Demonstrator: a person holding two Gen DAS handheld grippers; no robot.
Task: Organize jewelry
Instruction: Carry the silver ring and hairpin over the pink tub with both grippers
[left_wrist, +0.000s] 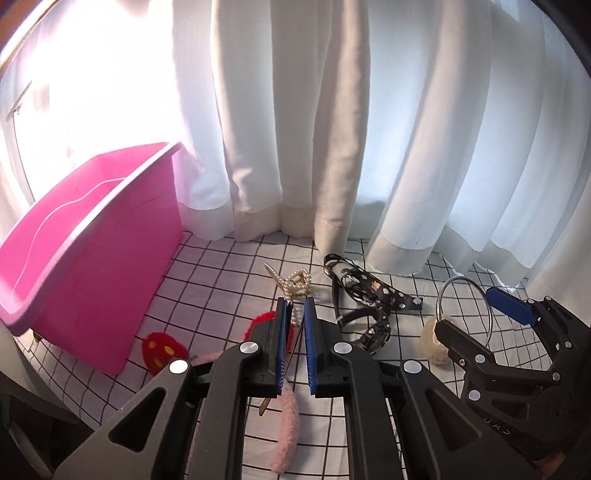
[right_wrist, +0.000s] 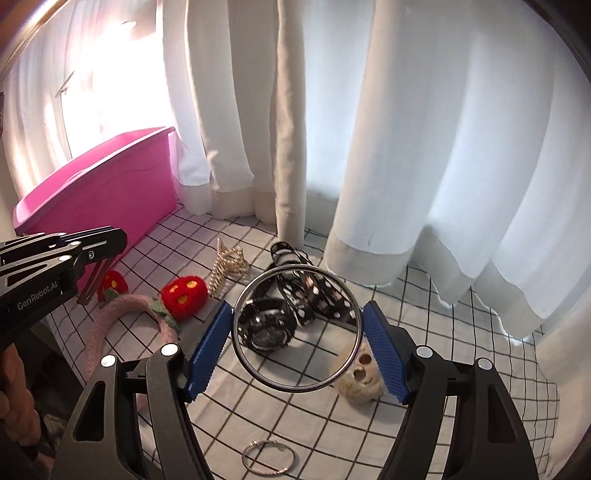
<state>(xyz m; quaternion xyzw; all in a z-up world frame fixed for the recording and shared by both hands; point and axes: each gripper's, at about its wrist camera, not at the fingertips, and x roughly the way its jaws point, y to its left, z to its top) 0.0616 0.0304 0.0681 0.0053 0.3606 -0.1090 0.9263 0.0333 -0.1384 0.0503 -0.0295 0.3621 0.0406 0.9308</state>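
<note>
While white curtains (right_wrist: 424, 147) back the grid-checked cloth (right_wrist: 461, 369) | left gripper (left_wrist: 295, 325) clamps a hair clip (left_wrist: 290, 354) | right gripper (right_wrist: 297, 328) clamps a metal ring (right_wrist: 258, 376)

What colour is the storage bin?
Bright pink bin, clearest in the left wrist view.

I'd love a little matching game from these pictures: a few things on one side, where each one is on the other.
Things:
1. big ring
2. hair clip
3. small ring
4. pink bin

Places:
A. lying on the checked cloth
B. in the left gripper
C. standing by the curtain
D. in the right gripper

Pairs: 1-D, 2-B, 3-A, 4-C
</note>
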